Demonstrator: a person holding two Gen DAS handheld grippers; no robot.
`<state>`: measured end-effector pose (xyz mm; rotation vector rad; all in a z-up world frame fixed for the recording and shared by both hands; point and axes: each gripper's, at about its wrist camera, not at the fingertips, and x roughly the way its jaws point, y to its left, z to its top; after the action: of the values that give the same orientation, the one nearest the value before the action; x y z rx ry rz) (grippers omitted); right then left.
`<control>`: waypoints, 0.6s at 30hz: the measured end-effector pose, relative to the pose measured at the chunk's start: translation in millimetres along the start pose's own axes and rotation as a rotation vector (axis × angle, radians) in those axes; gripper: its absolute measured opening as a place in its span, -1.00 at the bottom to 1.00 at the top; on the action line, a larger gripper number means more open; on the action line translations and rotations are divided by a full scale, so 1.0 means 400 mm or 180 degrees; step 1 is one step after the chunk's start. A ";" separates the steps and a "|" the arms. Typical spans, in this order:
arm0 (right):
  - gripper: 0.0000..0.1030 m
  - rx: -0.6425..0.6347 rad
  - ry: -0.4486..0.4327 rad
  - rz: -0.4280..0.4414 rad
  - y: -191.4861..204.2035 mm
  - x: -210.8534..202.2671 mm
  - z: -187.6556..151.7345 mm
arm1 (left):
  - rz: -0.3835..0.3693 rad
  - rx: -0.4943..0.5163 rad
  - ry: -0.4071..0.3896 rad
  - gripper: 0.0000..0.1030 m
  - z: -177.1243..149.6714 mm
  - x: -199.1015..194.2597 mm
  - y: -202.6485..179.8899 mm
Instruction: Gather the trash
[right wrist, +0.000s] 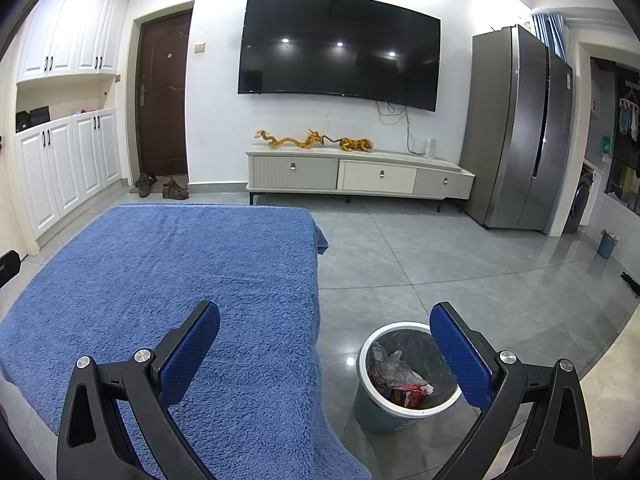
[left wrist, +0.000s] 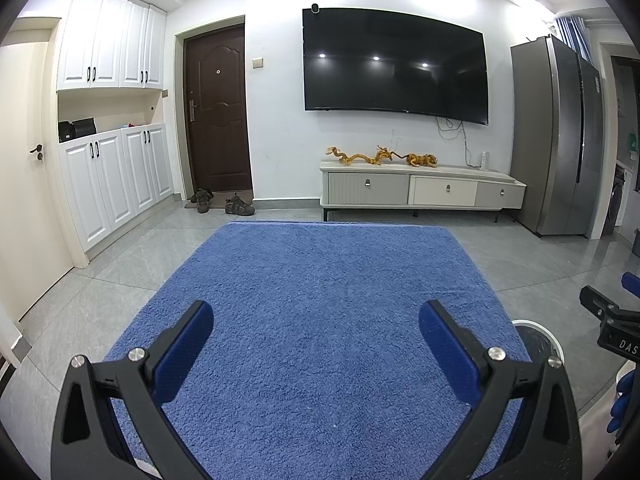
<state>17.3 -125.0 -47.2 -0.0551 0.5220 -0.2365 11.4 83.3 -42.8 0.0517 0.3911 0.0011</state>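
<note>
A grey trash bin with a white rim (right wrist: 406, 408) stands on the floor to the right of the blue fleece-covered table (right wrist: 168, 280). It holds crumpled wrappers and plastic (right wrist: 396, 376). My right gripper (right wrist: 325, 322) is open and empty, above the table's right edge and the bin. My left gripper (left wrist: 316, 318) is open and empty over the blue cover (left wrist: 320, 280). The bin's rim (left wrist: 536, 326) shows at the lower right of the left wrist view, and the right gripper (left wrist: 612, 320) at its right edge. I see no loose trash on the cover.
A TV cabinet (right wrist: 360, 176) with golden figurines stands under a wall TV (right wrist: 340, 48). A grey fridge (right wrist: 520, 132) is to the right, white cupboards (left wrist: 116, 176) and a brown door (left wrist: 218, 112) with shoes (left wrist: 224, 202) to the left. A small blue bin (right wrist: 608, 244) is at far right.
</note>
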 end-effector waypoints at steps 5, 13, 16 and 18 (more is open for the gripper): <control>1.00 -0.0003 -0.0013 -0.0015 0.000 -0.003 0.005 | -0.0001 0.0005 -0.0009 1.00 0.001 -0.002 -0.003; 1.00 -0.0026 -0.0037 -0.0059 0.005 -0.008 0.009 | -0.0003 0.0003 -0.0015 1.00 0.002 -0.002 0.000; 1.00 -0.0040 -0.0049 -0.0067 0.009 -0.010 0.012 | 0.0004 -0.0010 -0.0010 1.00 0.005 0.000 0.003; 1.00 -0.0056 -0.0061 -0.0081 0.013 -0.013 0.013 | 0.0010 -0.0014 -0.0010 1.00 0.007 0.002 0.004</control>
<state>16.4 -118.9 -40.8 -0.0810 0.5045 -0.2561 13.2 84.9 -40.5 0.0481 0.3879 0.0051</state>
